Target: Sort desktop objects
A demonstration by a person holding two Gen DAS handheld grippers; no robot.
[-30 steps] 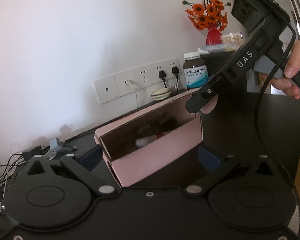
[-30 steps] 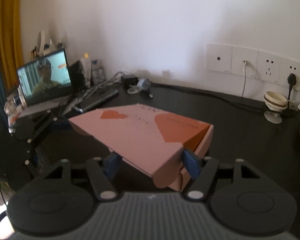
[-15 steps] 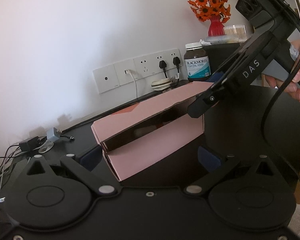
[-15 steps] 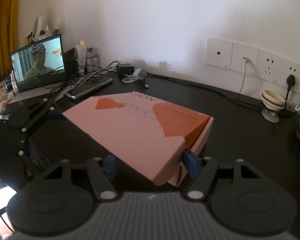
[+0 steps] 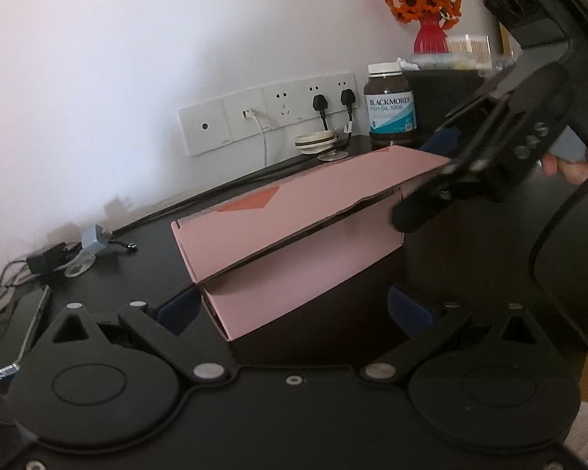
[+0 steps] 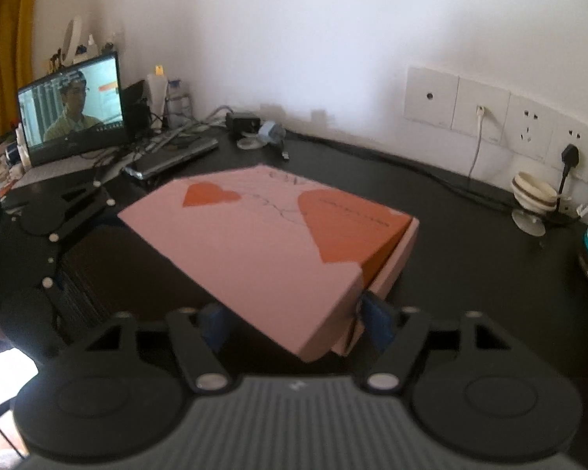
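A pink cardboard box (image 5: 305, 274) with orange hearts on its lid (image 6: 254, 243) lies on the black desk (image 6: 470, 266). The lid (image 5: 313, 199) hangs a narrow slit above the base. My right gripper (image 6: 296, 323) straddles the lid's near corner. Its jaws are opening, with the corner still between the blue pads (image 6: 376, 321). In the left wrist view the right gripper (image 5: 419, 180) sits at the box's right end, held by a hand (image 5: 576, 168). My left gripper (image 5: 292, 307) stands open around the box's near bottom corner, its right pad clear of the cardboard.
A brown supplement bottle (image 5: 390, 107) and a small cream holder (image 5: 317, 143) stand by the wall sockets (image 5: 270, 117). A red vase of orange flowers (image 5: 427, 35) is behind them. A laptop (image 6: 74, 113), cables and an adapter (image 5: 90, 241) crowd the desk's left.
The lid has come down from wide open to almost shut on the base, and the box's contents are now hidden. The right gripper sank with the lid's corner.
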